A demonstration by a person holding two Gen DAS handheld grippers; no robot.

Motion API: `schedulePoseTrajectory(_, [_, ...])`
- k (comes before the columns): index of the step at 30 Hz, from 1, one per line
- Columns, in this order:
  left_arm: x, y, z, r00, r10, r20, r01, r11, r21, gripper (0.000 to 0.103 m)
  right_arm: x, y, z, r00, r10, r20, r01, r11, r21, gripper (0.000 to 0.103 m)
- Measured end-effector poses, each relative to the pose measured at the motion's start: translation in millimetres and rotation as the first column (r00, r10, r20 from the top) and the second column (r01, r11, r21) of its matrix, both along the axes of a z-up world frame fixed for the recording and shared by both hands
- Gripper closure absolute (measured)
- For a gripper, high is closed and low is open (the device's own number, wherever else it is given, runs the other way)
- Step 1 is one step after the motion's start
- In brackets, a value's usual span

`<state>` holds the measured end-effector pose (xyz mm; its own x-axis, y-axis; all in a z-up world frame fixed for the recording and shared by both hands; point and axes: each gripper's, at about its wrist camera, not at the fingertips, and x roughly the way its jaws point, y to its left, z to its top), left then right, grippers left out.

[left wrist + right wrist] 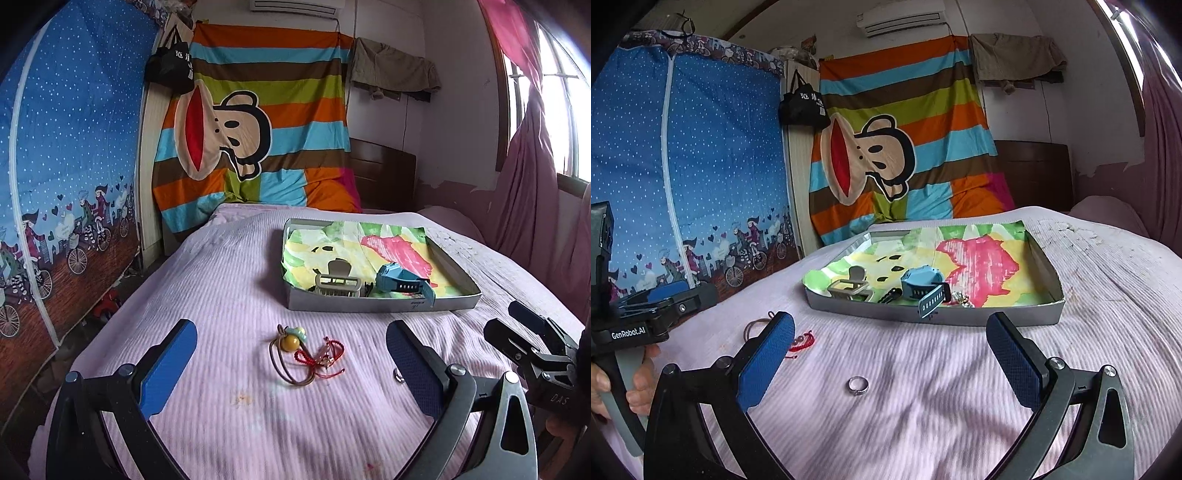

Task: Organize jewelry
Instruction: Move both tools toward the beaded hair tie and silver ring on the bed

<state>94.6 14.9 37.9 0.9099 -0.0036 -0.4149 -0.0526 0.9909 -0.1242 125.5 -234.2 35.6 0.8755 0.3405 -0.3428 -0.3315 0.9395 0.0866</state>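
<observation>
Three loose pieces: ring (857, 385), red bracelet (325, 356), hair tie (291, 350) outside tray (369, 304)

A bed covered by a pale pink ribbed blanket (229, 280) is seen. Behind it a striped monkey-print sheet (258, 122) is hung against the wall, beside a blue dotted fabric wardrobe (713, 155). Daylight is let in through a window (561, 110) framed by pink curtains (532, 192).

Pink bed (229, 280) carries tray (369, 303), hair tie (290, 343), bracelet (325, 356), ring (857, 385).
</observation>
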Motion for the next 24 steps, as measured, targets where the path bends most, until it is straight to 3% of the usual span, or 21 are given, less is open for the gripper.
schedulePoseTrajectory(18, [10, 25, -34, 0.991, -0.042, -0.126, 0.033, 0.997, -0.07, 0.002, 27, 25, -36, 0.988, 0.064, -0.141, -0.078, 0.993, -0.094, 0.002])
schedulePoseTrajectory(21, [12, 22, -38, 0.989, -0.063, -0.136, 0.054, 0.996, -0.069, 0.009, 33, 29, -42, 0.981, 0.082, -0.173, -0.101, 0.989, -0.104, 0.007])
schedulePoseTrajectory(24, [18, 19, -40, 0.984, -0.089, -0.154, 0.079, 0.994, -0.073, 0.018, 40, 34, -48, 0.973, 0.096, -0.21, -0.122, 0.986, -0.113, 0.022])
